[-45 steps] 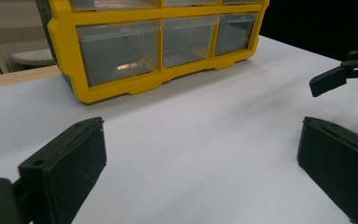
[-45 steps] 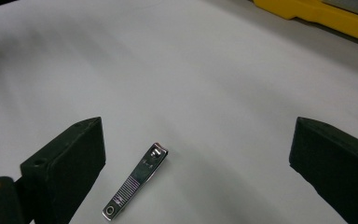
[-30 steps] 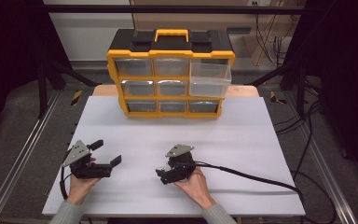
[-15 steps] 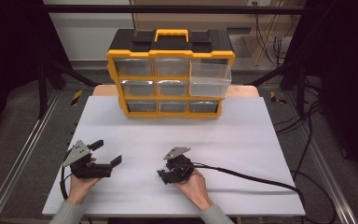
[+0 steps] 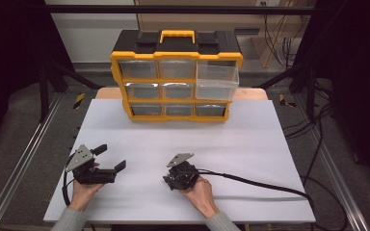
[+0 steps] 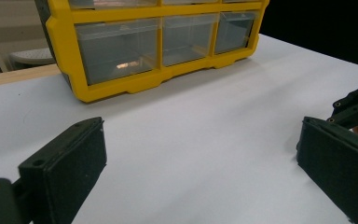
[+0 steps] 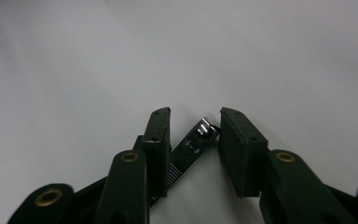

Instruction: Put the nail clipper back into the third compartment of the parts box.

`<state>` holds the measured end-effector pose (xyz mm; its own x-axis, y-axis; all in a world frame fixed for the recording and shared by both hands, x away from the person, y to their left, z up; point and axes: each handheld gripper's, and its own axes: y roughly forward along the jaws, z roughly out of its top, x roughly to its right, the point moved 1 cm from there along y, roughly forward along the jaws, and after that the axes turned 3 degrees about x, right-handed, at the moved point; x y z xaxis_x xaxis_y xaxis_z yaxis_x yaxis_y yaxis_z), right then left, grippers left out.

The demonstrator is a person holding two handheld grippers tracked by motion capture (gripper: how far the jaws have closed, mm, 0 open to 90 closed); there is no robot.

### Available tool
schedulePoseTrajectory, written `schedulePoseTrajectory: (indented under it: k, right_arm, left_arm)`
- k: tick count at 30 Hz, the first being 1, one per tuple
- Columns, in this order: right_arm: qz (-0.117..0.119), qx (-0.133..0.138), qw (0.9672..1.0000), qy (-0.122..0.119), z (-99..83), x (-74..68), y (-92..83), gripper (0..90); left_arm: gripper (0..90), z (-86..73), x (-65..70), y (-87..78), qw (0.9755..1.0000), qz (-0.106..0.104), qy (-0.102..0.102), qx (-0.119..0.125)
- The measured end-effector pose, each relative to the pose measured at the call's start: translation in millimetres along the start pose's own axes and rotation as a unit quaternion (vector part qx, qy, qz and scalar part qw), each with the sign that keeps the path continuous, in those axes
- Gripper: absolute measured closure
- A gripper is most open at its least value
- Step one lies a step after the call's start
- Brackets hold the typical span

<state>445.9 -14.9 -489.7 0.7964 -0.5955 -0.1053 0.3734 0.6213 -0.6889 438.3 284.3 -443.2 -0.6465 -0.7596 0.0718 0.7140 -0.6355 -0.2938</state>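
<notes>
My right gripper (image 7: 193, 119) has just been closing around a small flat silver metal nail clipper (image 7: 189, 149) lying near the white surface's (image 5: 250, 144) front edge, one pad touching it. My left gripper (image 5: 111, 158) rests wide apart and empty near the front left corner.

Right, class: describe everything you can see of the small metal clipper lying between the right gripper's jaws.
The nail clipper is small, of shiny silvery metal, with a flat lever bearing tiny markings, a round rivet near its far end and a ridged file strip nearer the camera. It lies flat and slantwise on the white table between the jaws of the right gripper, which have just been closing. It rests against the left pad; a gap remains at the right one.
</notes>
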Motion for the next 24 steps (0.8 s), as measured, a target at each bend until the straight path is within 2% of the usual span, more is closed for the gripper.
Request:
schedulePoseTrajectory:
  k: [6, 10, 17, 19, 24]
  right_arm:
    - [0.002, -0.003, 1.0000, 0.009, 1.1, 1.4, 0.1, 71.6]
    - [0.002, -0.003, 1.0000, 0.001, 0.7, 1.7, 0.2, 77.0]
    - [0.002, -0.004, 1.0000, 0.004, 0.2, 1.7, 0.0, 77.0]
    - [0.000, -0.007, 0.9998, 0.020, 0.6, 2.1, 0.0, 77.9]
    - [0.003, -0.010, 0.9995, 0.031, 1.5, 3.6, 0.0, 78.8]
  left_arm:
    - [1.5, -0.1, 0.1, 0.1, 1.0000, 0.000, 0.001, -0.001]
    - [1.5, -0.1, 0.0, 0.2, 1.0000, 0.000, 0.001, -0.001]
    - [1.5, -0.1, 0.3, 0.2, 1.0000, 0.000, 0.000, 0.001]
    - [1.5, 0.0, 0.2, 0.1, 1.0000, 0.000, 0.000, 0.001]
    - [1.6, 0.0, 0.4, 0.2, 1.0000, 0.000, 0.000, 0.001]
